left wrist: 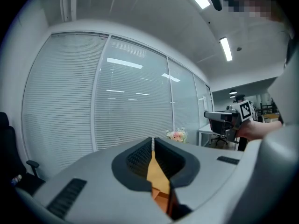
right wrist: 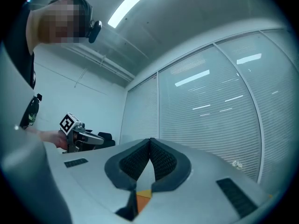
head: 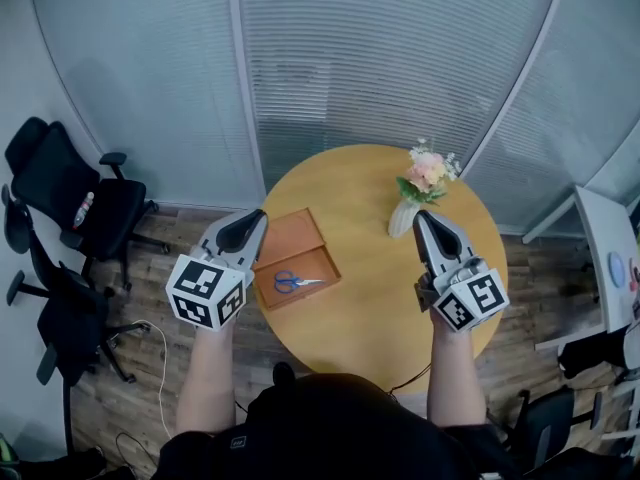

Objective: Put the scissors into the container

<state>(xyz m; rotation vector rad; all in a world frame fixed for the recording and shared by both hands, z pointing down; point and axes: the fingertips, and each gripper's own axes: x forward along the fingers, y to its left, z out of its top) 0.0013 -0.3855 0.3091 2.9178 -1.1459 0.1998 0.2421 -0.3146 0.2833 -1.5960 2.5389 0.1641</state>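
Observation:
Scissors (head: 296,282) with blue handles lie in the near compartment of a shallow wooden container (head: 294,235) on the left part of a round wooden table (head: 370,308). My left gripper (head: 259,216) hangs above the container's left edge, jaws closed together and holding nothing. My right gripper (head: 421,216) is raised over the table's right side, beside the vase, also shut and empty. In the left gripper view the gripper (left wrist: 153,139) points over the table toward the window. The right gripper view shows its gripper (right wrist: 150,140) aimed at the glass wall.
A white vase of pink flowers (head: 421,186) stands at the table's far right. Black office chairs (head: 70,208) sit on the floor to the left, and a white desk (head: 608,268) is at the right. A glass wall with blinds (head: 380,58) lies behind the table.

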